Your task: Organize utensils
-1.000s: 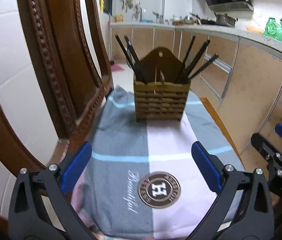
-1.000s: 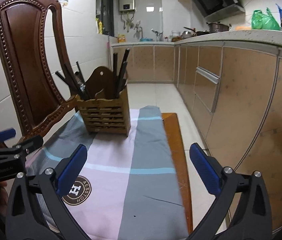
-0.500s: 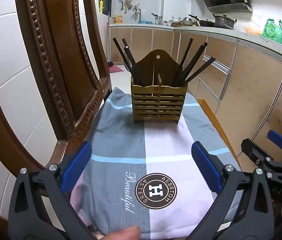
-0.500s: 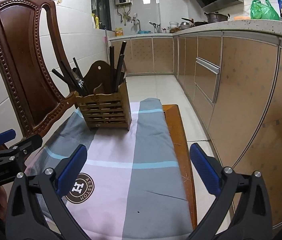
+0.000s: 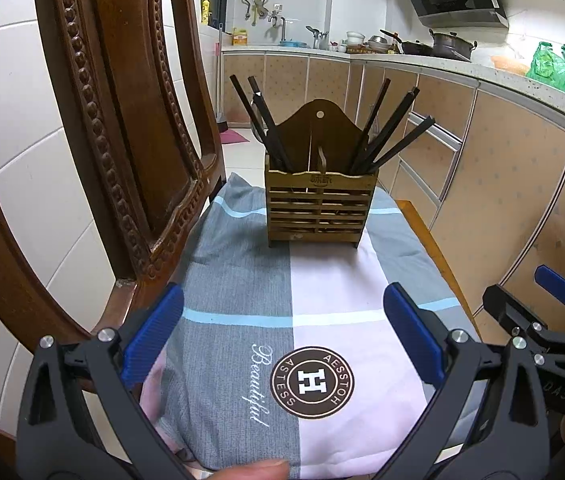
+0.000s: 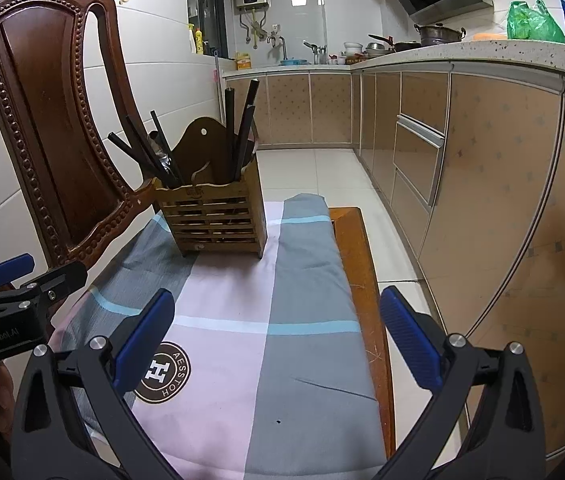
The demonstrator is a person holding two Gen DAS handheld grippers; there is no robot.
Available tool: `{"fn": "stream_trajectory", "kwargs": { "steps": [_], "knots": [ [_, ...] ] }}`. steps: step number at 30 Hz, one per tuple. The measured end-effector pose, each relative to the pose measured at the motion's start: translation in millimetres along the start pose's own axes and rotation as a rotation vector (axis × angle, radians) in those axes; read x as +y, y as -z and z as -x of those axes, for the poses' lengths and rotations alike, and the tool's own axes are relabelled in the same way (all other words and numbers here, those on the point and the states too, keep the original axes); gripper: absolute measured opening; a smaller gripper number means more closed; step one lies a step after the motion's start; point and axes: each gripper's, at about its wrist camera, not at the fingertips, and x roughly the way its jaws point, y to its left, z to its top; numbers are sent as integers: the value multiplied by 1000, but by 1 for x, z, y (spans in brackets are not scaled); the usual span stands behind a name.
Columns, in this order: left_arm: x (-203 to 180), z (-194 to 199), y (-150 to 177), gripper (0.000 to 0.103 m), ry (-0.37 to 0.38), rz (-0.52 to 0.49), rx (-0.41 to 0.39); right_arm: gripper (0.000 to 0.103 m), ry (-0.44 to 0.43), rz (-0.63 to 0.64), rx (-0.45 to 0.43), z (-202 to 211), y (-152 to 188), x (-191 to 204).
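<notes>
Straight ahead, at the far end of a grey-and-pink patchwork cloth (image 5: 334, 292), stands a slatted bamboo utensil holder (image 5: 319, 206) with a dark arched back panel. Black chopsticks (image 5: 386, 132) lean out of its right compartment and more of them (image 5: 260, 120) out of its left one. The left gripper (image 5: 282, 336) hovers over the near part of the cloth, its jaws spread wide with nothing between them. The right gripper (image 6: 276, 336) hangs over the cloth's right side, jaws equally spread and empty, with the holder far and to its left. A carved wooden chair back (image 6: 54, 112) rises on the left, and kitchen cabinets (image 6: 482, 184) run along the right. A fingertip (image 5: 254, 470) shows at the near edge of the left wrist view.
</notes>
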Motion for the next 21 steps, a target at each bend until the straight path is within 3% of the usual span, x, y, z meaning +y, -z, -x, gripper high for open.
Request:
{"fn": "stream_trajectory", "kwargs": {
  "steps": [21],
  "knots": [
    [1, 0, 0, 99, 2, 1, 0, 100, -2, 4, 2, -1, 0, 3]
  ]
}}
